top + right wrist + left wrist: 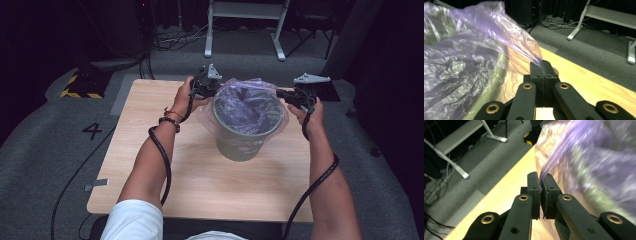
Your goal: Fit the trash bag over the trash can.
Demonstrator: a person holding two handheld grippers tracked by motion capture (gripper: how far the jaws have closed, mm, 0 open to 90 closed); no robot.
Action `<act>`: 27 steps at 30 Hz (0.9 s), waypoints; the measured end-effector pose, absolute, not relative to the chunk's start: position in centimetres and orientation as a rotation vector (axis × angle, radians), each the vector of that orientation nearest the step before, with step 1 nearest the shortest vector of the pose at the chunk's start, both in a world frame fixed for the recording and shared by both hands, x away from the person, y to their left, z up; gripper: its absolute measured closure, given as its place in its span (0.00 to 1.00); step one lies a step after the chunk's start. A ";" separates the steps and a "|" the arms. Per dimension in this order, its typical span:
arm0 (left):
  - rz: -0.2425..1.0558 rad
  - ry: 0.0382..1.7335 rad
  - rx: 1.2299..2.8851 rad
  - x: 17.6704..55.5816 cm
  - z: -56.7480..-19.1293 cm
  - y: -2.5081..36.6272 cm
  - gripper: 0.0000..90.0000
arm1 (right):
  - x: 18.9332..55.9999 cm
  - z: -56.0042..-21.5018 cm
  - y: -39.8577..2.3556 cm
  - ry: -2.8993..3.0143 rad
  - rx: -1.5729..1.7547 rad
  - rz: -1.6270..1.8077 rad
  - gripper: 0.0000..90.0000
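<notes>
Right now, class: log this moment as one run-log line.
left gripper: shut on bag | right gripper: shut on bag | bag: lining bin

Bin [246,142] sits on the counter [200,190], toward its far edge. Bag [250,102] is in the bin, draped over the rim. Your left gripper [207,86] is on the bag's left edge, right gripper [295,95] on its right edge.

on the worktop [150,165], the left gripper [210,86] and right gripper [292,95] pinch opposite edges of a purple bag [247,102] lining a green bin [240,145].
</notes>
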State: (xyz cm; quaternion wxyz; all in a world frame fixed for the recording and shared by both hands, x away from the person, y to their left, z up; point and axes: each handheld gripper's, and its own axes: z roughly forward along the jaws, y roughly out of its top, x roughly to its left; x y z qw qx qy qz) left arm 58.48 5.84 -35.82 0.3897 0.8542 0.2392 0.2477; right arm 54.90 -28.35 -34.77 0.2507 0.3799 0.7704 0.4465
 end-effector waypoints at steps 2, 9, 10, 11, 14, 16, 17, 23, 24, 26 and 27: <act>0.592 0.624 2.141 58.6 -36.4 6.1 0.98 | 55.0 -35.5 -28.3 2.111 1.038 1.218 1.00; 0.520 0.664 2.106 58.6 -38.2 6.2 0.98 | 55.0 -37.3 -27.8 2.153 1.034 1.243 1.00; 0.520 0.664 2.106 58.6 -38.2 6.2 0.98 | 55.0 -37.3 -27.8 2.153 1.034 1.243 1.00; 0.511 0.660 2.106 58.4 -38.8 5.9 0.98 | 54.8 -37.8 -28.0 2.150 1.041 1.275 1.00; 0.503 0.671 2.115 58.3 -39.4 5.6 0.98 | 54.7 -38.0 -28.1 2.148 1.044 1.278 1.00; 0.524 0.683 2.145 58.2 -40.1 5.4 0.96 | 54.6 -38.2 -28.0 2.150 1.045 1.259 1.00; 0.524 0.703 2.149 58.1 -40.6 5.5 0.94 | 54.5 -38.4 -27.9 2.154 1.040 1.235 1.00; 0.538 0.716 2.082 56.9 -40.8 7.6 0.71 | 53.6 -39.2 -29.3 2.115 1.054 1.237 0.85; 0.538 0.716 2.082 56.9 -40.8 7.6 0.69 | 53.6 -39.2 -29.3 2.115 1.054 1.237 0.85; 0.561 0.709 2.064 56.0 -40.4 8.6 0.56 | 52.8 -39.0 -29.8 2.107 1.025 1.255 0.73; 0.580 0.715 2.039 55.2 -40.0 9.4 0.50 | 52.1 -38.8 -30.2 2.100 1.001 1.216 0.65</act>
